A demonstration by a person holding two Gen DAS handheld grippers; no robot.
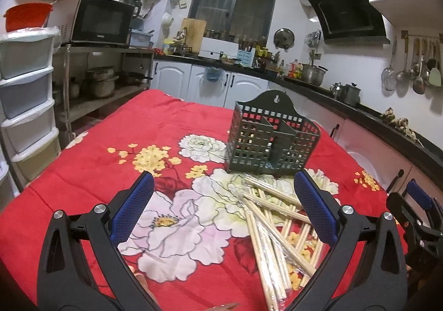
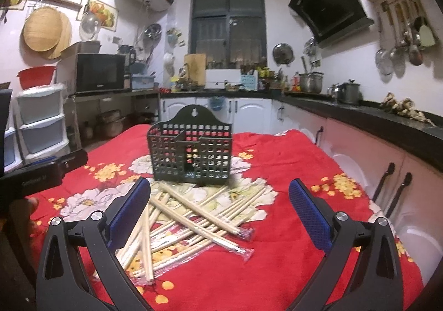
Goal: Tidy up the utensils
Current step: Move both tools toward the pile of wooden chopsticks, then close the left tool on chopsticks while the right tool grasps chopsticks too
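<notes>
Evidently at the start: wrapped chopsticks (image 2: 191,219) lie heaped on the red floral cloth (image 2: 290,255) before the empty utensil holder (image 2: 191,154), none sorted, left gripper (image 1: 224,189) and right gripper (image 2: 220,194) both spread, holding nothing.

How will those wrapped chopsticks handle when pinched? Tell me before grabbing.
The chopsticks look stiff and light. Their clear wrappers are probably slick. They lie crisscrossed, so lifting one may drag its neighbours. Both grippers, left and right, are open.
</notes>
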